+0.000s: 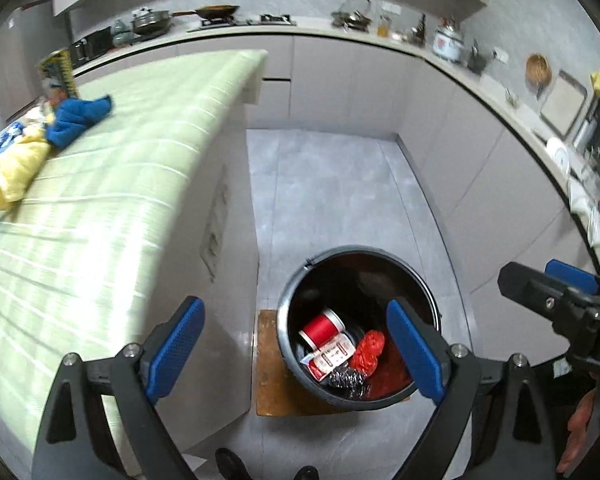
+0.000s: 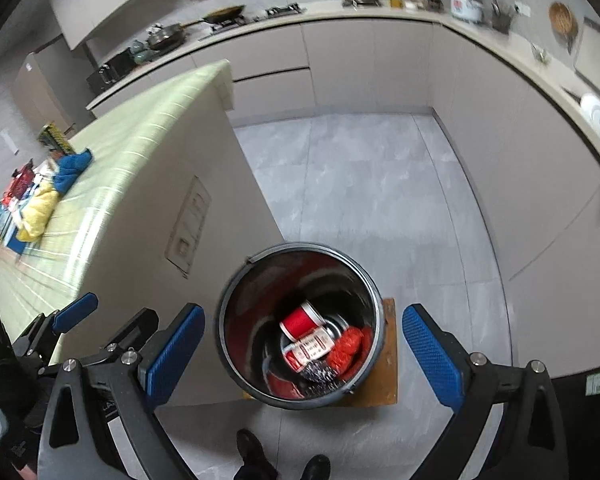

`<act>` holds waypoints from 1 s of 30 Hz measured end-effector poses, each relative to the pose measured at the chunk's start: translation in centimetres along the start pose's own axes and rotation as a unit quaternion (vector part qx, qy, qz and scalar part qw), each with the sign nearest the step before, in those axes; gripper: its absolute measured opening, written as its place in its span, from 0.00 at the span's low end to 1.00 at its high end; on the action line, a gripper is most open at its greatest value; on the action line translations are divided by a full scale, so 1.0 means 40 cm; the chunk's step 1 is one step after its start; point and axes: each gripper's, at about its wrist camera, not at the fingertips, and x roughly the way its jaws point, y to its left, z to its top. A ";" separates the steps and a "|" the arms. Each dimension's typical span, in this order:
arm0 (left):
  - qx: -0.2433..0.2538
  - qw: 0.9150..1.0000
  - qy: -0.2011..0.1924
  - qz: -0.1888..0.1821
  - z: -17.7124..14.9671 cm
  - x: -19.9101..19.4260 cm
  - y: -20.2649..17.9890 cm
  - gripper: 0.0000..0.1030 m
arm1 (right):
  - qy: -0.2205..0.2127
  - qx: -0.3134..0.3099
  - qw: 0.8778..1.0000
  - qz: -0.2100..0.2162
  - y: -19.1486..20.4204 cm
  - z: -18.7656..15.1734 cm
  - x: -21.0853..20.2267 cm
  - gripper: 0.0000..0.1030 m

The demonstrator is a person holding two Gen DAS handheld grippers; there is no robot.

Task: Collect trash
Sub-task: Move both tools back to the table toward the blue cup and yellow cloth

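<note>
Both blue-padded grippers, left gripper point(image 1: 296, 344) and right gripper point(image 2: 304, 344), are hanging wide open and empty above the round dark metal trash bucket point(image 2: 236, 280), probably just unloaded.

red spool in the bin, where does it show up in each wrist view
Left wrist: the red spool lies in the trash bin, lower centre, just left of the left gripper's right-hand finger.
Right wrist: the spool is lower centre, midway between the open right gripper's fingers.
Shared landmark: the green-covered counter left of the bin.

island counter point(image 1: 120, 152) | blue cloth point(image 1: 80, 118) beside yellow cloth point(image 1: 16, 168) | wok point(image 1: 216, 10) on stove
</note>
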 end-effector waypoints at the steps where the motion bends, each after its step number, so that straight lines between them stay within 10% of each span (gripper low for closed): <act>1: -0.004 1.000 -0.004 0.004 0.005 -0.013 0.013 0.91 | -0.003 -0.004 1.000 0.003 0.013 0.006 -0.004 0.98; 30: -0.144 0.972 -0.100 0.154 -0.073 -0.314 0.608 0.90 | -0.044 -0.181 0.974 0.132 0.665 0.041 -0.043 0.98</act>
